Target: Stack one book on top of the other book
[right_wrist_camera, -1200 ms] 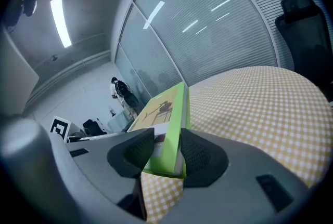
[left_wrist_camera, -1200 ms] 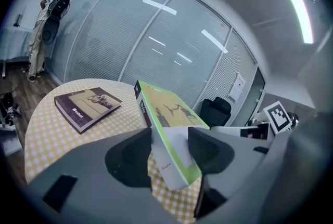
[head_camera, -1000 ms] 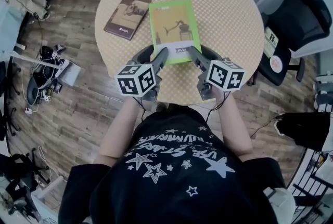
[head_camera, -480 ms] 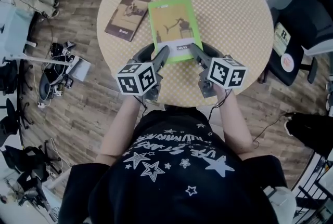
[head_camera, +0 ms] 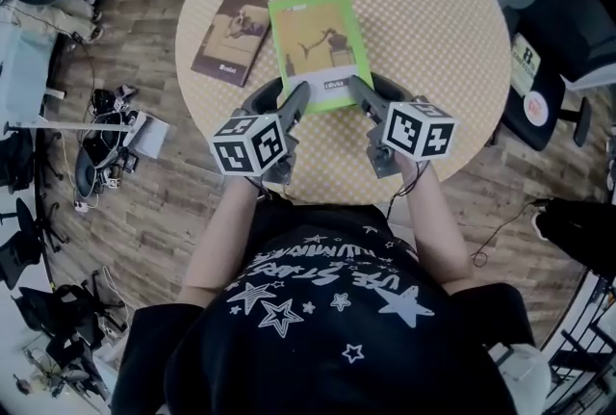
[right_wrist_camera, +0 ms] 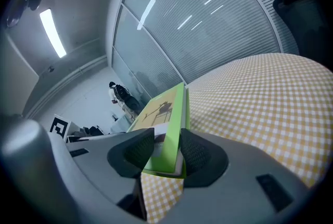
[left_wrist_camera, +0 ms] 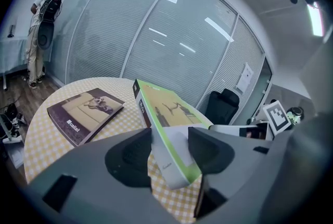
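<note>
Near edge of the table: my left gripper and right gripper clamp the green book, which blocks the middle strip. Brown book lies flat by the left edge, just beside the green one's far left corner; contact uncertain. Little room to pass on that side. Far part and whole right side of the tabletop bare: open passage. Office chair stands off the right edge. Cables and gear litter the floor off the left edge.
</note>
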Motion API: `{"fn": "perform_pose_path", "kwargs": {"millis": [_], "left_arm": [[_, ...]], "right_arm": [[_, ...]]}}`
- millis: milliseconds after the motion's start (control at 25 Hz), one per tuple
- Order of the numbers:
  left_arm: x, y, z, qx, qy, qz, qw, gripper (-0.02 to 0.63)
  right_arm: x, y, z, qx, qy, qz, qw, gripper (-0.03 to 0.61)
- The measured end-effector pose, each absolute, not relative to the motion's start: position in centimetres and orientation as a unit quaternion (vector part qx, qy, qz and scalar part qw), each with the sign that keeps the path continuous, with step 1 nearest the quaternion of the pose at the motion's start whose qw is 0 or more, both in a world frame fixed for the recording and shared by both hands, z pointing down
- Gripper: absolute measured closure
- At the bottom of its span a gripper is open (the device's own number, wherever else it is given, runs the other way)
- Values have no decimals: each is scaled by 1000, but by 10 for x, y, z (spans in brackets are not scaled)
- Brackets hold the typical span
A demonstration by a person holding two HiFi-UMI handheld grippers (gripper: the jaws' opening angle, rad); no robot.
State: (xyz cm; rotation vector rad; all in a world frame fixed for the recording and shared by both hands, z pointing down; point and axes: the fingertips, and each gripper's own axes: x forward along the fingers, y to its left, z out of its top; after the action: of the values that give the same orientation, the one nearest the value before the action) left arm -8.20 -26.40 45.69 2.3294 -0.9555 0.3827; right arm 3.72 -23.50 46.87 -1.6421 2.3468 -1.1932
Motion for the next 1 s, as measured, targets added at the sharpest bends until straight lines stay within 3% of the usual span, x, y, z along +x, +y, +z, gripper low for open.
{"fn": "perform_pose_path", "kwargs": {"millis": [1000], "left_arm": [[-233, -407, 484, 923, -172, 200, 280, 391]], "right_arm": [[-135, -335, 486, -665, 648, -368, 43, 414]]}}
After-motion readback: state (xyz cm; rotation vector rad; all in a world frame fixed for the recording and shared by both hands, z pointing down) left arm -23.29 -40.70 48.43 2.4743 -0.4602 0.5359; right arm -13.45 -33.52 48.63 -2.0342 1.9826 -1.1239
